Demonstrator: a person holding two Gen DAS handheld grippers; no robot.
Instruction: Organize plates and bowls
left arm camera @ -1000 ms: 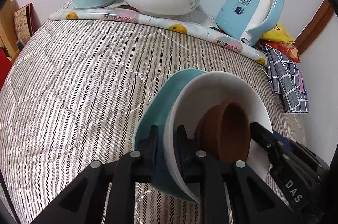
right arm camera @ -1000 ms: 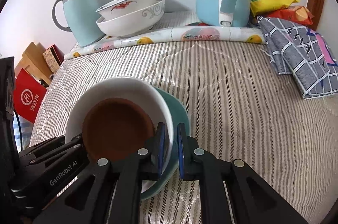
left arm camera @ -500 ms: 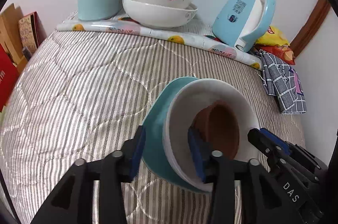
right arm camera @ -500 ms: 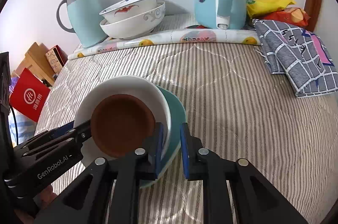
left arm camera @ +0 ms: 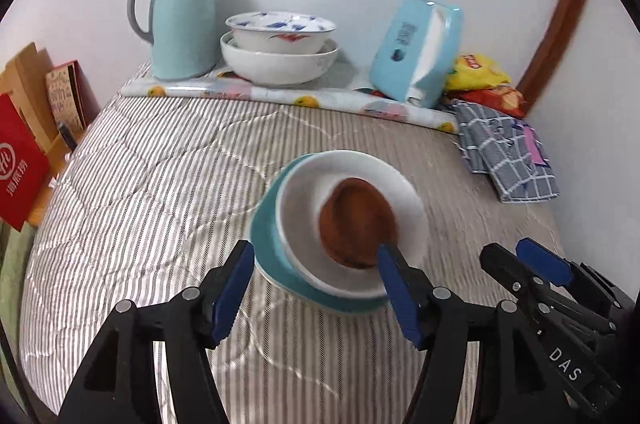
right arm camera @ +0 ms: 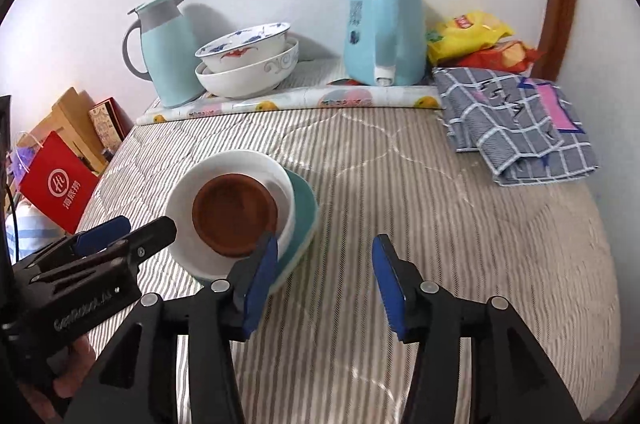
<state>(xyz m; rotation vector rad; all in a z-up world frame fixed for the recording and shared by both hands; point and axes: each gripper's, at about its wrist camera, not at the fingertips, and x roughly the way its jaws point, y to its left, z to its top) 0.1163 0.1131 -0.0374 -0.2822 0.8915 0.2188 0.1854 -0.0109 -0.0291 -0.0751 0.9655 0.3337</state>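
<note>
A stack lies on the striped quilt: a teal plate (left arm camera: 267, 244) under a white bowl (left arm camera: 304, 184) holding a small brown dish (left arm camera: 356, 220). The stack also shows in the right wrist view, with the teal plate (right arm camera: 306, 200), white bowl (right arm camera: 184, 192) and brown dish (right arm camera: 234, 214). My left gripper (left arm camera: 316, 288) is open, its jaws just in front of the stack and apart from it. My right gripper (right arm camera: 324, 280) is open and empty, to the right of the stack. Two nested white bowls (left arm camera: 280, 52) stand at the back.
At the back, on a fruit-print mat (left arm camera: 280, 98), stand a teal thermos jug (left arm camera: 180, 20) and a blue kettle (right arm camera: 384, 24). Snack bags (right arm camera: 472, 40) and a folded checked cloth (right arm camera: 516, 128) lie at the right. A red bag (right arm camera: 56, 188) and boxes stand off the left edge.
Both grippers have opened and let go of the stack, which now rests on the quilt. Both have pulled back from it.
</note>
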